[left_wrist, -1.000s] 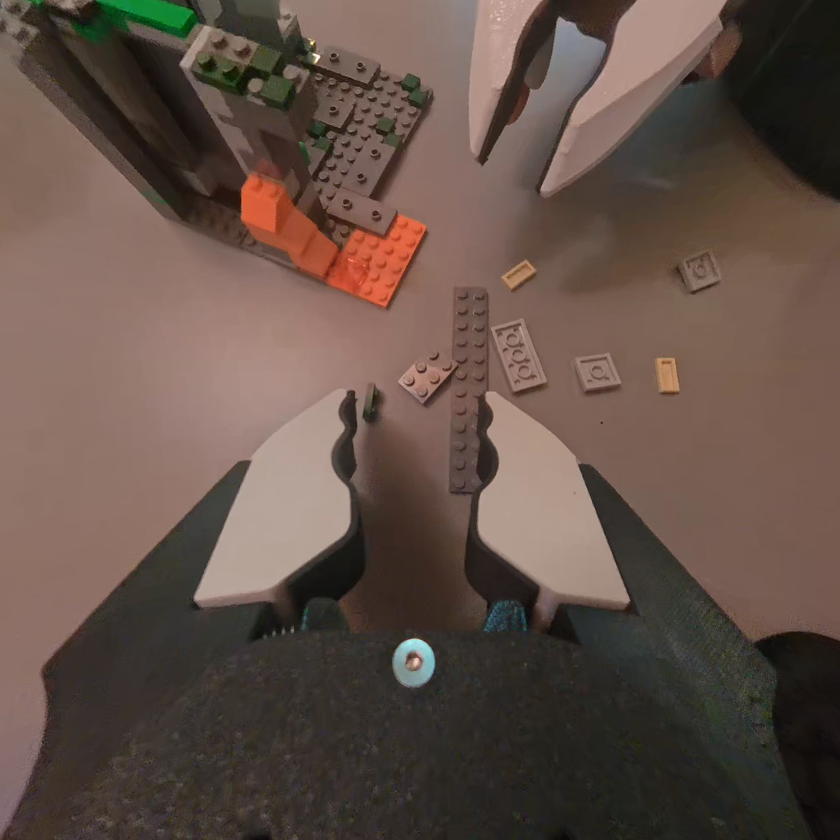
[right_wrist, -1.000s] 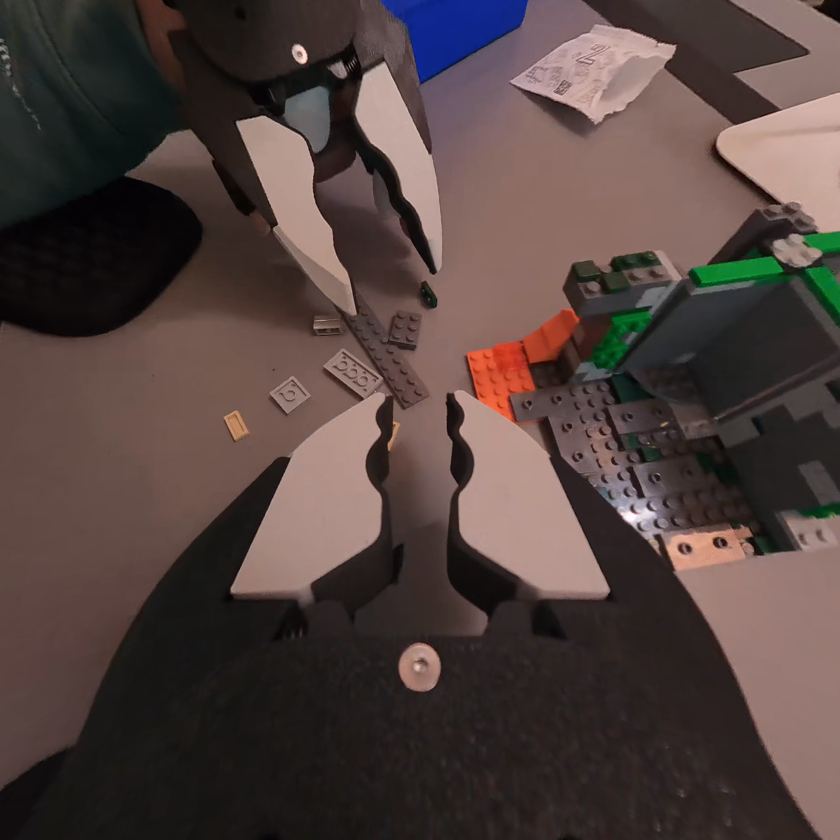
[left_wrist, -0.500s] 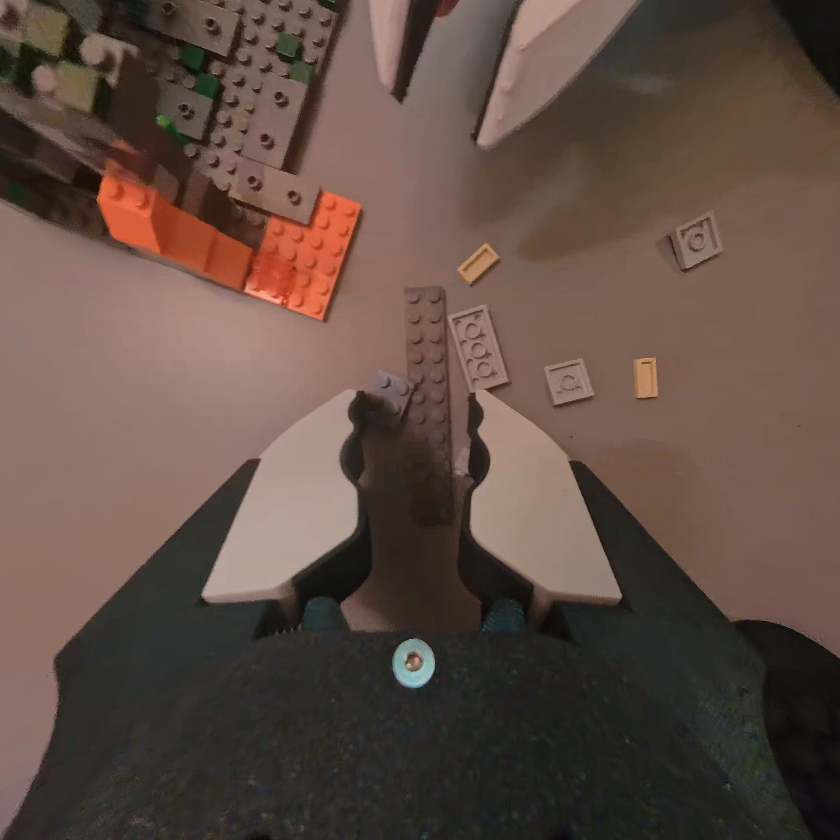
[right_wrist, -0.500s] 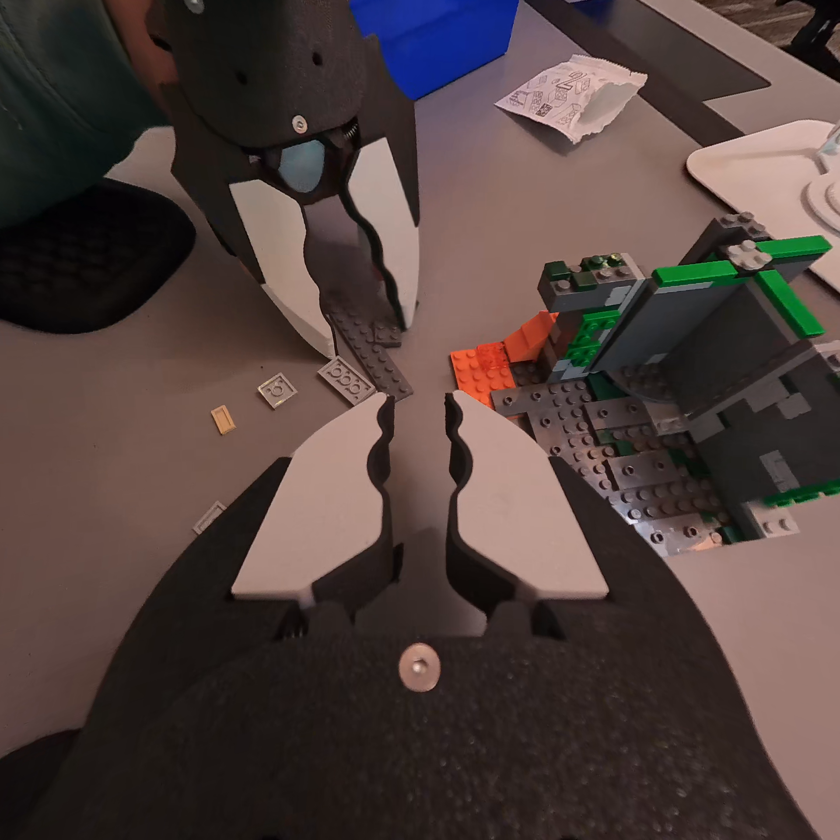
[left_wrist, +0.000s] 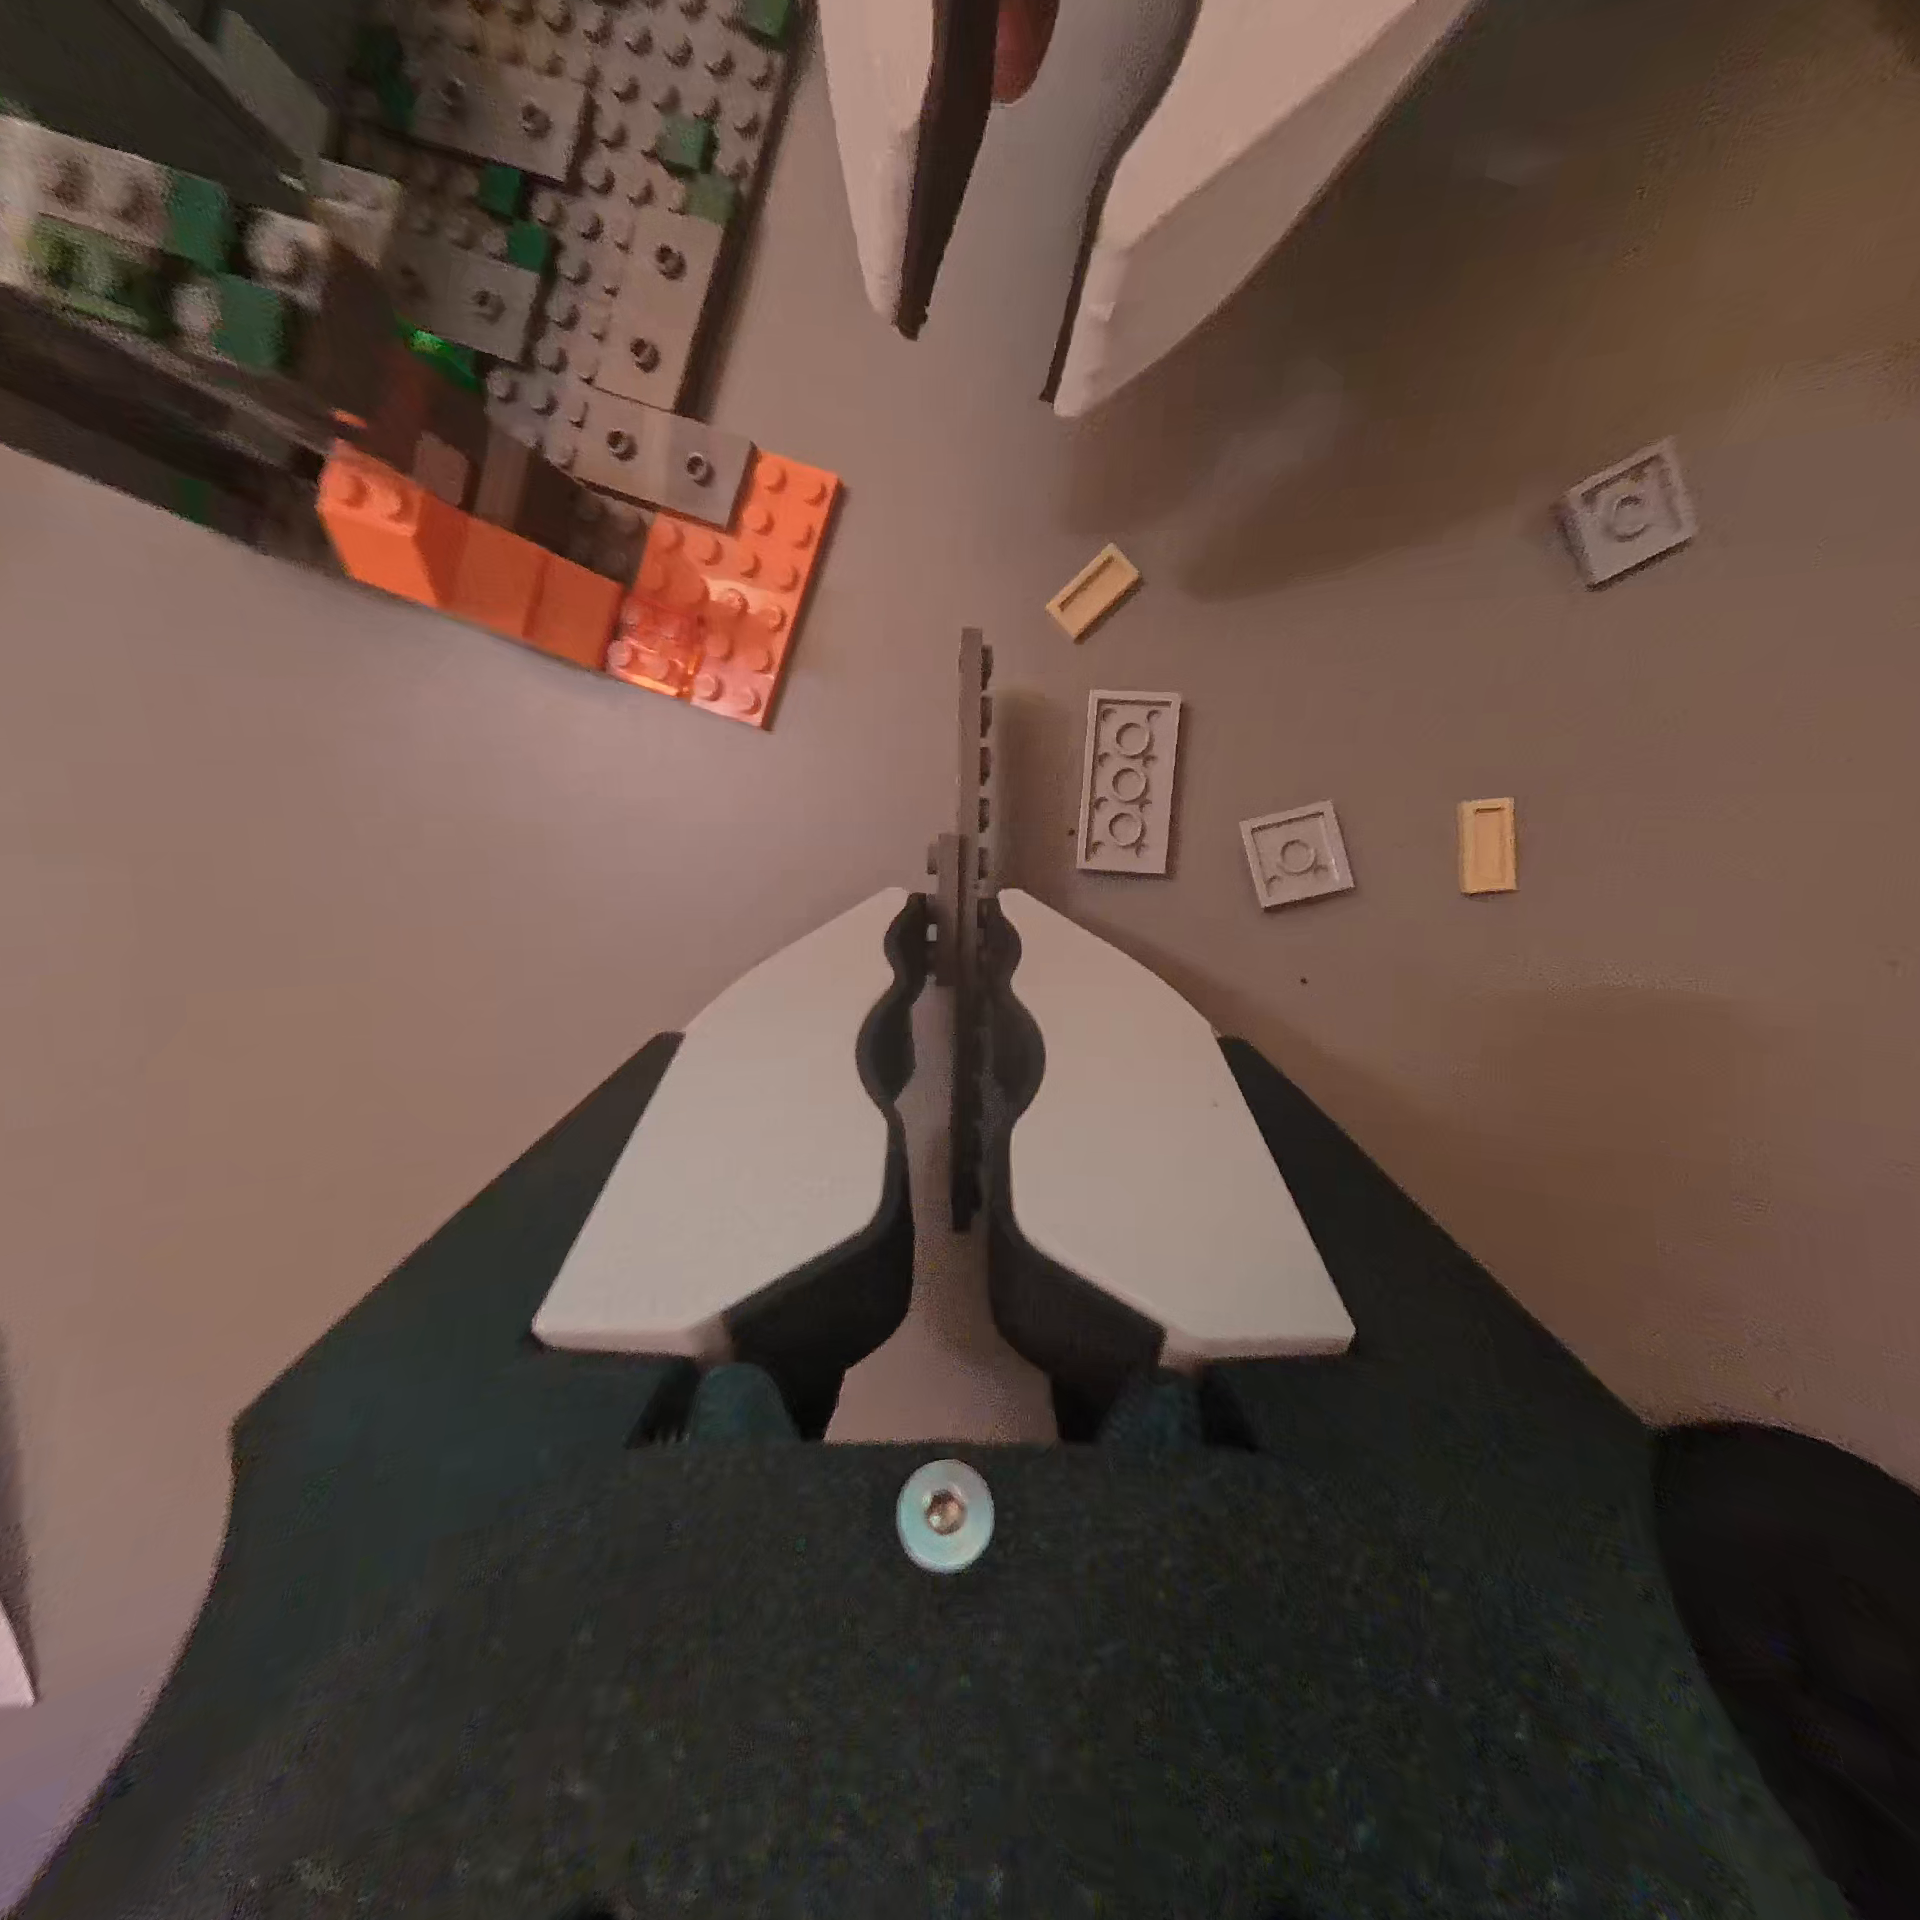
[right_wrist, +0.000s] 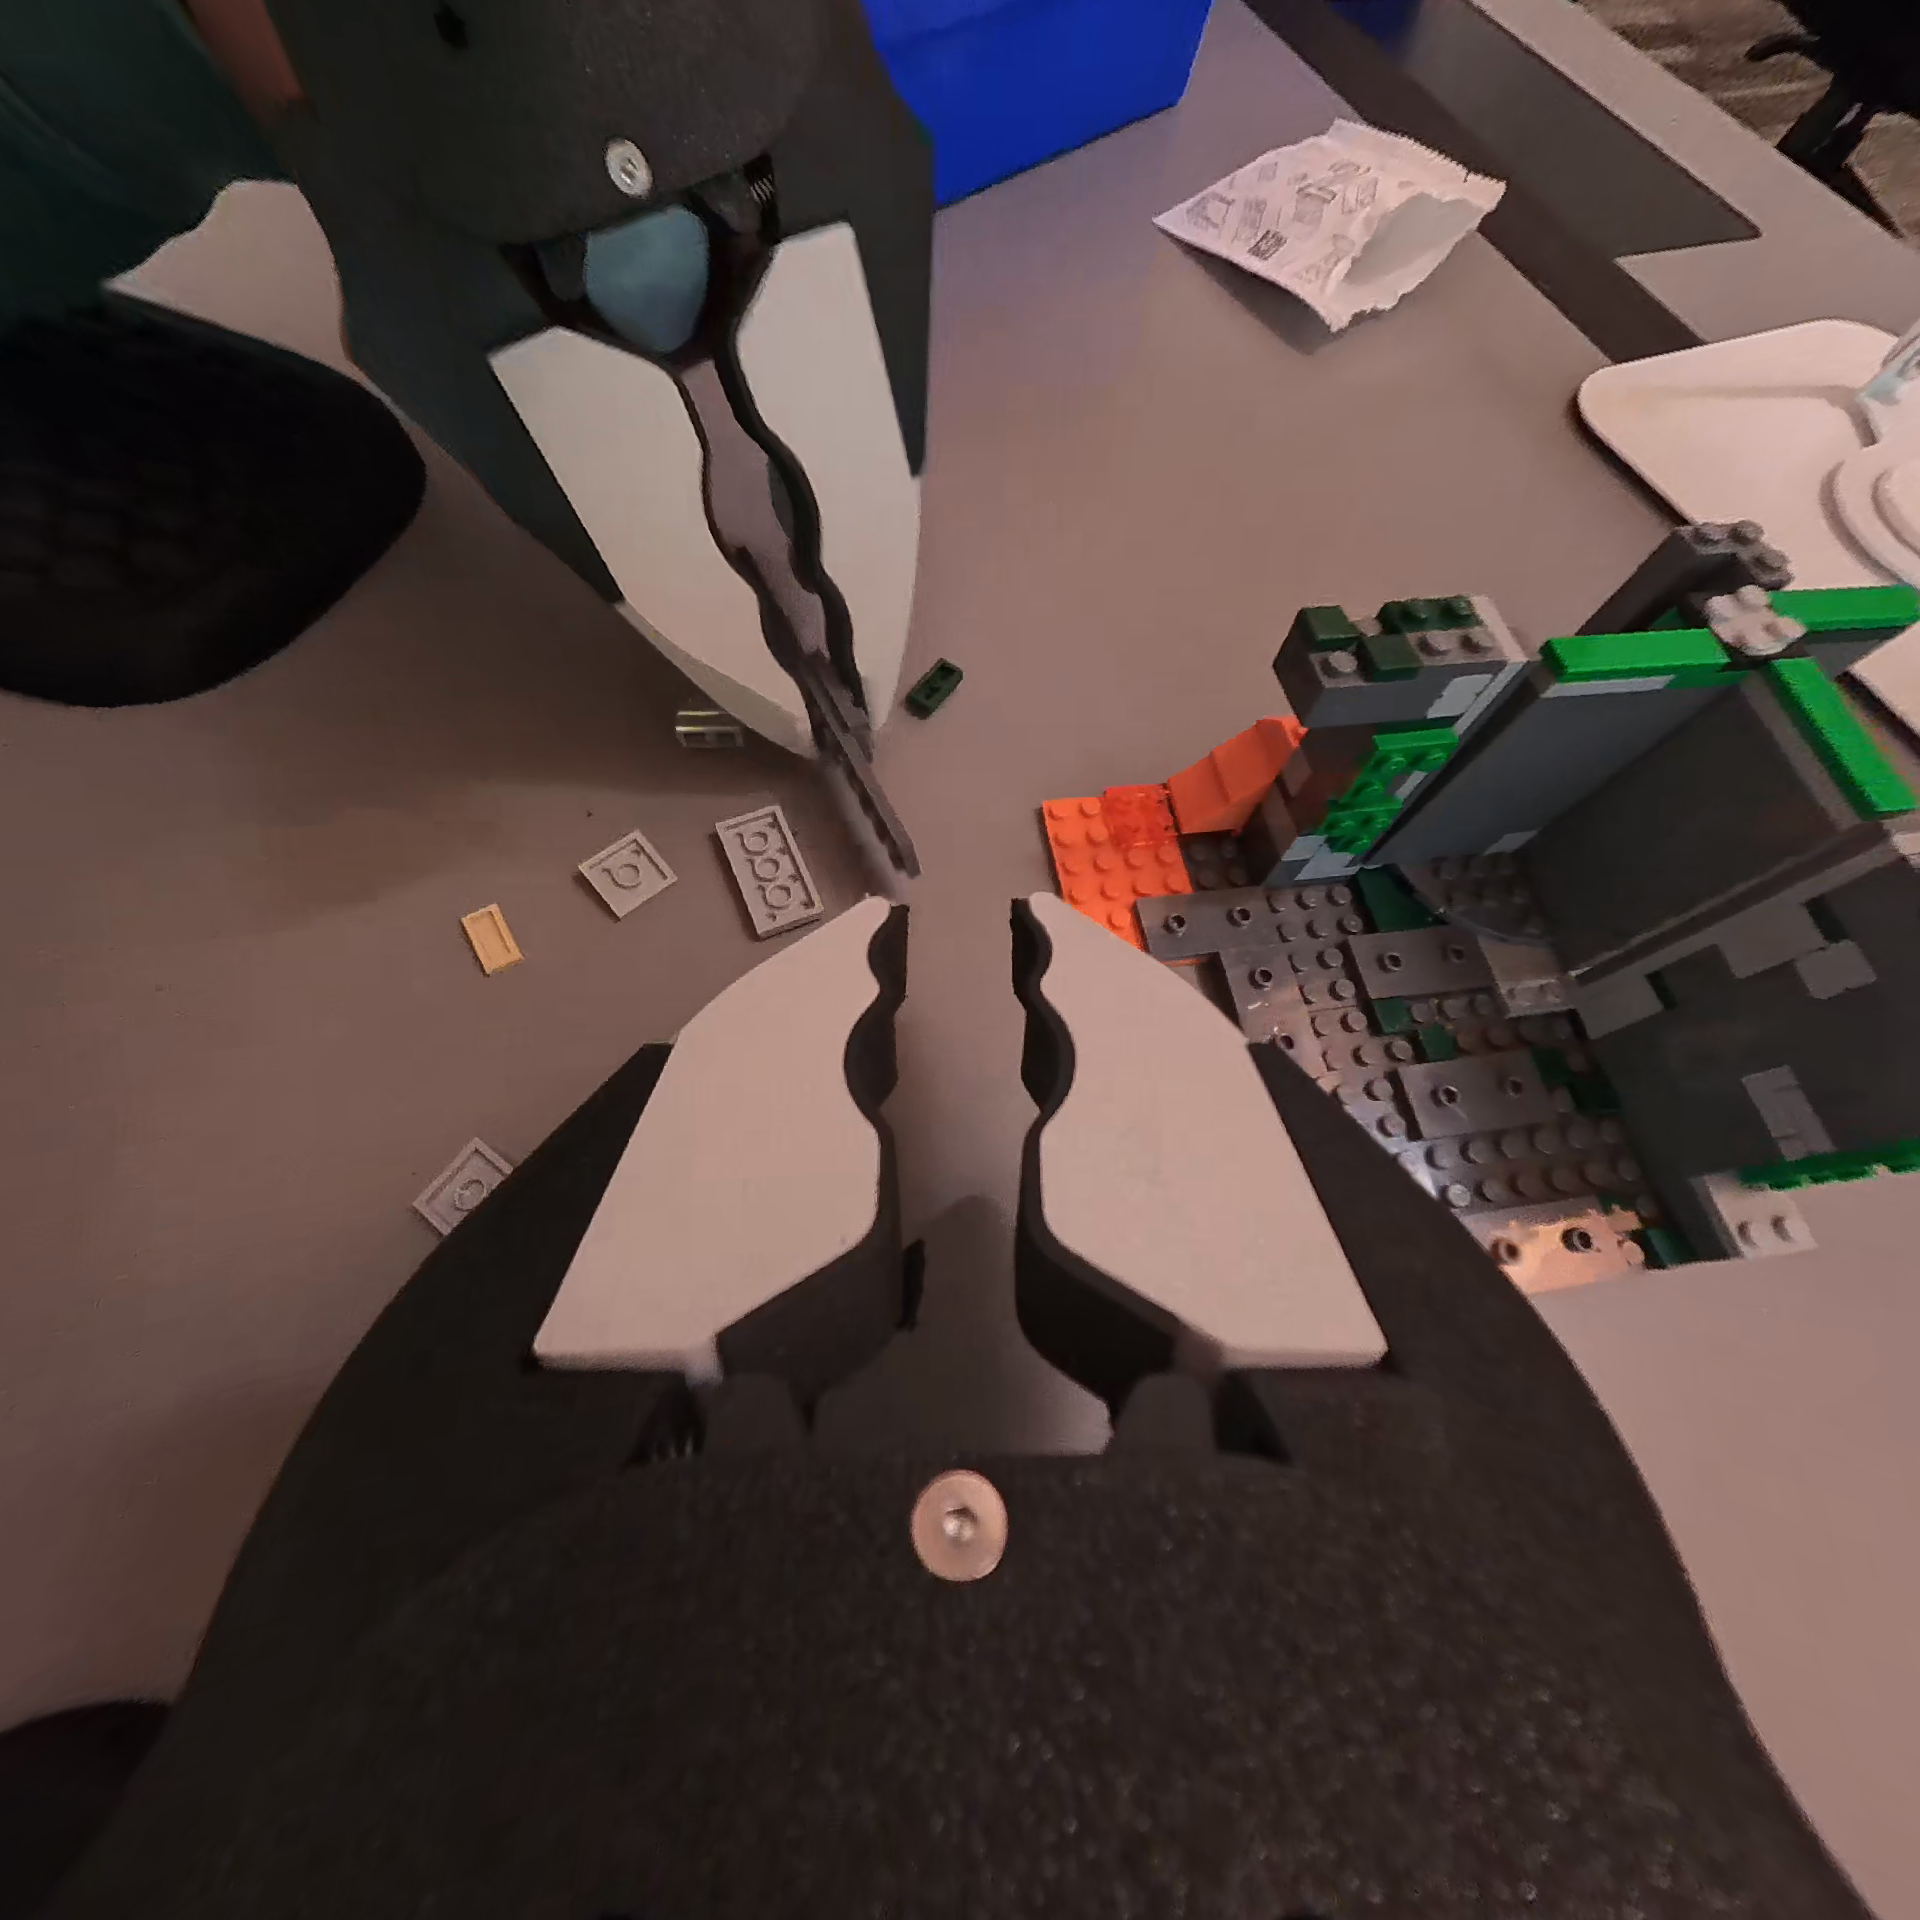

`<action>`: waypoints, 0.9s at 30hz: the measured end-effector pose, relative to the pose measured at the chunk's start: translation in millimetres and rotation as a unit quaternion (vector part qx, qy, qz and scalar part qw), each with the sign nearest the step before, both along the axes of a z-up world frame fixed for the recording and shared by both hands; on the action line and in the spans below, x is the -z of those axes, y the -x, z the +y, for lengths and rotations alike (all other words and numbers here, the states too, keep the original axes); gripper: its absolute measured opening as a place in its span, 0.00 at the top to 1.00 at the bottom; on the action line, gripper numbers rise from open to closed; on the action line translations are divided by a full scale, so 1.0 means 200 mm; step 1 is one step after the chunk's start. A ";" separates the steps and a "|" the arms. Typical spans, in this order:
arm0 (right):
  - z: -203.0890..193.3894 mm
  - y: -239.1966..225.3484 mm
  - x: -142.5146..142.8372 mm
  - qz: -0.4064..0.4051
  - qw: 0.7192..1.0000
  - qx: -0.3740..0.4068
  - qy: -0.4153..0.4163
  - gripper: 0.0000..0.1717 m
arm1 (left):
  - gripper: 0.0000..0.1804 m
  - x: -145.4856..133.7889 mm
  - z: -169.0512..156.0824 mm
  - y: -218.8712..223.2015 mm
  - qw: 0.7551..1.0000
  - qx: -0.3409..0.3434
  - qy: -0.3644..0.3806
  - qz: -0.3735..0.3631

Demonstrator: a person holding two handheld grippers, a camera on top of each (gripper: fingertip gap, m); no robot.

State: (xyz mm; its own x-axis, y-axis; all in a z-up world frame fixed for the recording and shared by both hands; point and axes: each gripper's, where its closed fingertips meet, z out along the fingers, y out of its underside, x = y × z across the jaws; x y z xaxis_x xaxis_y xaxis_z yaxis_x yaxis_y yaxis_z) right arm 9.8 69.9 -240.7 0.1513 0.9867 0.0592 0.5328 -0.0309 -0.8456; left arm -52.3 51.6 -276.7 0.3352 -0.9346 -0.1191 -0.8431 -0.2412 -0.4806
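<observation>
- Grey tabletop (right_wrist: pixel 1195 499) holds a partly built brick model (right_wrist: pixel 1558 935); loose plates (left_wrist: pixel 1127 795) lie nearby.
- Left gripper (left_wrist: pixel 961 909) clamps a long dark-grey plate (left_wrist: pixel 971 748) edge-on, seemingly with a smaller plate.
- Right gripper (right_wrist: pixel 956 920) hovers, fingers apart, holding nothing.

Long dark grey plate (left_wrist: pixel 972 790), studded, turned on edge, clamped between pads of left tool (left_wrist: pixel 961 914); small grey plate (left_wrist: pixel 943 883) pressed against its side. Far end points out over table (left_wrist: pixel 416 935), near orange plate (left_wrist: pixel 748 582).

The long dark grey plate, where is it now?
The long dark grey plate stands on edge, clamped in the left gripper, left of the light grey plate.
</observation>
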 end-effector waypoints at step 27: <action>0.02 0.01 -0.13 0.081 0.996 0.036 0.021 0.75 | 0.83 -0.52 -0.06 1.36 0.915 -0.375 -0.145 0.027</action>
